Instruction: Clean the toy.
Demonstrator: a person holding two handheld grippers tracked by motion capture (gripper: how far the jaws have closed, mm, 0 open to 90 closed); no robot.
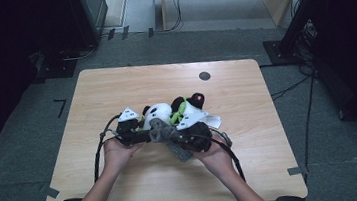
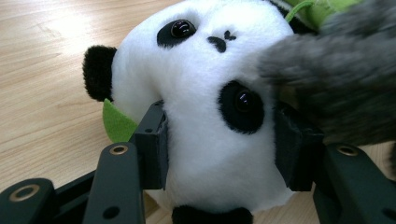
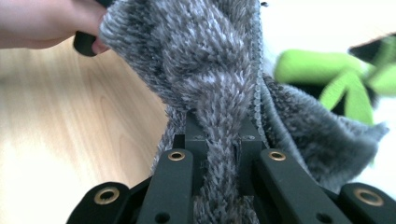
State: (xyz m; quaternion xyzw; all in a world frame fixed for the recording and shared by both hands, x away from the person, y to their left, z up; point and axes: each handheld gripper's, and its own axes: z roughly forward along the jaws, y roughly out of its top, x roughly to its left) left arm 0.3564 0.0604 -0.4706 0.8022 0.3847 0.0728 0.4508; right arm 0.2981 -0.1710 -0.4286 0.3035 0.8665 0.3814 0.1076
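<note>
I see my left gripper [image 2: 219,144] clamped on the panda's [image 2: 210,93] white head, mid-table [image 1: 115,87]. My right gripper [image 3: 222,149] has its jaws pinched tight on a grey scarf [image 3: 210,84], which drapes against the panda's head, beside its green leaves [image 3: 345,79].

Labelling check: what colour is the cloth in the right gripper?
Mottled grey cloth, clearest in the right gripper view.

Lab: taped carpet floor [image 1: 28,121], cables [image 1: 295,85], equipment stands [image 1: 292,28].
</note>
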